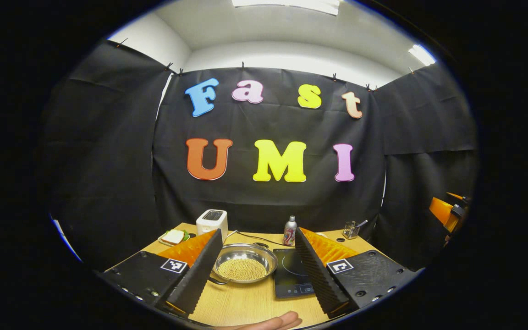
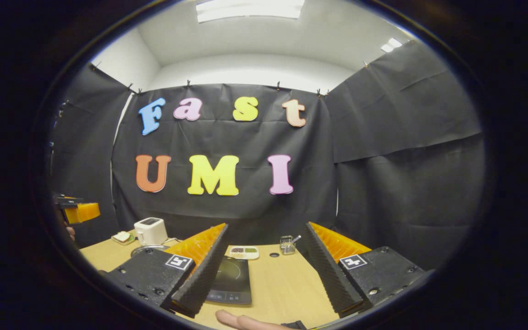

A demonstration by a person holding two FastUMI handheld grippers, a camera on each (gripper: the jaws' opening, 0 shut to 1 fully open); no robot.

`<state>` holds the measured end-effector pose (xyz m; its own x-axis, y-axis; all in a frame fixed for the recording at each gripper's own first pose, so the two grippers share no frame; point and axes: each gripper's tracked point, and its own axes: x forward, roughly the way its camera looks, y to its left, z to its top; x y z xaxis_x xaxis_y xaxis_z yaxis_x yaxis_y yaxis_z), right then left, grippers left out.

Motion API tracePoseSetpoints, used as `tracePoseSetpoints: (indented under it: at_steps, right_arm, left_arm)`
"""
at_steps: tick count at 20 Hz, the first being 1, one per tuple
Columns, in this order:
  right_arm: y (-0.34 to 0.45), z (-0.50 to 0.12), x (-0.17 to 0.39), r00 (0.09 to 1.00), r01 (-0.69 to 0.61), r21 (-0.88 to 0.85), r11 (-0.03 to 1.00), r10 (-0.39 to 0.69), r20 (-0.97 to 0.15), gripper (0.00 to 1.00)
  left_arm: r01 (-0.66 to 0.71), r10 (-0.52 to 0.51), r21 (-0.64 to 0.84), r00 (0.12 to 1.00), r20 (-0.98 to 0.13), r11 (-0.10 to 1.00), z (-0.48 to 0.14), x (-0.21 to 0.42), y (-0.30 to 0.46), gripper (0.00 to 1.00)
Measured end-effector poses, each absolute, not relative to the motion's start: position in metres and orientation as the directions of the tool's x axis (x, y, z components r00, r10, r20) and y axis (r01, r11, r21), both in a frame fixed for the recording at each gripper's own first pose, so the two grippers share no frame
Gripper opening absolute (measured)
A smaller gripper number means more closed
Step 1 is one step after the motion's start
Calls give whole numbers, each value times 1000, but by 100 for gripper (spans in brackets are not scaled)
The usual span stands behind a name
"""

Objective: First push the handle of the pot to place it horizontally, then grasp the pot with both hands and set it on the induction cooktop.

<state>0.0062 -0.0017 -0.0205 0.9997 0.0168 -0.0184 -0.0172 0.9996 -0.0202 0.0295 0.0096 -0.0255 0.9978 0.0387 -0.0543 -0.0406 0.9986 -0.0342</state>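
Here, wooden table (image 1: 245,305) in black-draped booth, white ceiling above. Pot (image 1: 244,264) of grain sits left of cooktop (image 1: 293,273), beyond left gripper (image 1: 258,268). Both left and right gripper (image 2: 265,266) spread wide, holding nothing.

A white toaster (image 1: 212,221) stands at the back left of the wooden desk (image 1: 245,305). Just left of it lies a plate with a sandwich (image 1: 173,237). A small bottle (image 1: 289,231) stands upright near the back edge, and farther right sits a wire basket (image 1: 350,229) with a spoon in it. In the right gripper view, a divided dish (image 2: 244,251) lies just left of that basket.
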Motion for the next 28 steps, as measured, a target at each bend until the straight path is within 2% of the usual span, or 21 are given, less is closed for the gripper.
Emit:
tracePoseSetpoints:
  at_steps: [1, 2, 4, 6, 7, 8, 9, 10, 12, 13, 18, 24, 28]
  right_arm:
    - [-1, -22, 7, 1000, -17, -23, 1000, 17, -21, 99]
    - [-1, -24, 7, 1000, -19, -26, 999, 18, -22, 99]
    - [1, -27, 9, 999, -20, -27, 999, 20, -27, 100]
    - [2, -30, 10, 999, -25, -24, 999, 24, -31, 99]
    - [3, -31, 11, 999, -29, -22, 999, 28, -33, 99]
    - [4, -33, 12, 999, -32, -21, 999, 32, -35, 99]
    - [4, -34, 13, 999, -33, -21, 999, 32, -37, 100]
    - [4, -35, 14, 999, -33, -23, 999, 32, -38, 100]
    - [3, -39, 16, 999, -30, -25, 999, 29, -43, 99]
    - [3, -41, 18, 998, -29, -27, 999, 28, -47, 99]
    - [3, -47, 23, 998, -30, -25, 999, 29, -61, 99]
    - [4, -58, 28, 996, -37, -28, 999, 35, -81, 99]
    - [3, -65, 33, 995, -36, -32, 999, 33, -93, 99]
  left_arm:
    - [-54, 52, -24, 997, -65, 998, -31, 34, 14, 83]
    - [-63, 62, -11, 995, -75, 998, -36, 40, 18, 95]
    - [-50, 51, 8, 992, -116, 999, -52, 54, 22, 94]
    - [-9, 11, 9, 982, -186, 1000, -75, 63, 16, 76]
    - [-9, 10, 6, 976, -218, 1000, -86, 67, 20, 51]
    - [-5, 7, 11, 970, -242, 1000, -94, 70, 22, 60]
    - [6, -2, 13, 969, -249, 1000, -97, 77, 22, 60]
    - [25, -22, 9, 962, -272, 1000, -109, 85, 19, 70]
    - [25, -33, -26, 942, -333, 999, -131, 90, 21, 17]
    - [16, -20, -14, 932, -363, 1000, -142, 92, 28, 3]
    - [-22, 25, 11, 865, -502, 1000, -198, 116, 48, 0]
    - [-54, 23, -23, 727, -686, 998, -274, 126, 59, 0]
    - [-69, 12, -43, 644, -765, 997, -317, 128, 60, 0]
